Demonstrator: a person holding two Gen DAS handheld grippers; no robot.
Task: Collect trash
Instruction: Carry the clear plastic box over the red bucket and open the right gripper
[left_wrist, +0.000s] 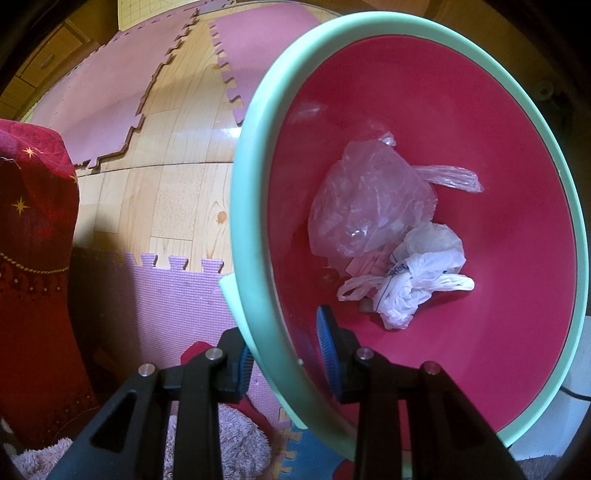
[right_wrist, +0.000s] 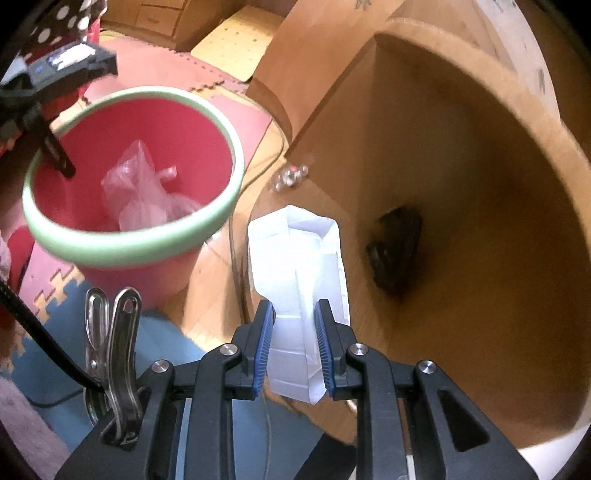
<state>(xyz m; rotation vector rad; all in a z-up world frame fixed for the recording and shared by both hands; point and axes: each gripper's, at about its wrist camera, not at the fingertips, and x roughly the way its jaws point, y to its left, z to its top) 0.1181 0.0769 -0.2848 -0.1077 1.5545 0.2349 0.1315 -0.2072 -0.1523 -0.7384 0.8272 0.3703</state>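
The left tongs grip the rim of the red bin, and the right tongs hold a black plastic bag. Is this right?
Not quite. The right tongs hold a white folded paper, not a black bag, as the right wrist view shows. The left tongs do grip the rim of the red bin.

Close wrist views sharing bin (left_wrist: 258, 122)

The folded white paper (right_wrist: 299, 280) has its lower part covered by the right gripper (right_wrist: 294, 345), whose pads press it from both sides. The red bin (left_wrist: 424, 110) is cut off at the right and lower edges of the left wrist view, and its near rim (right_wrist: 125, 247) is blurred in the right wrist view. A dark object (right_wrist: 397, 251) in the wooden recess (right_wrist: 498, 258) is too dim to identify, and the small shiny thing (right_wrist: 290, 176) to its left is too blurred to name.
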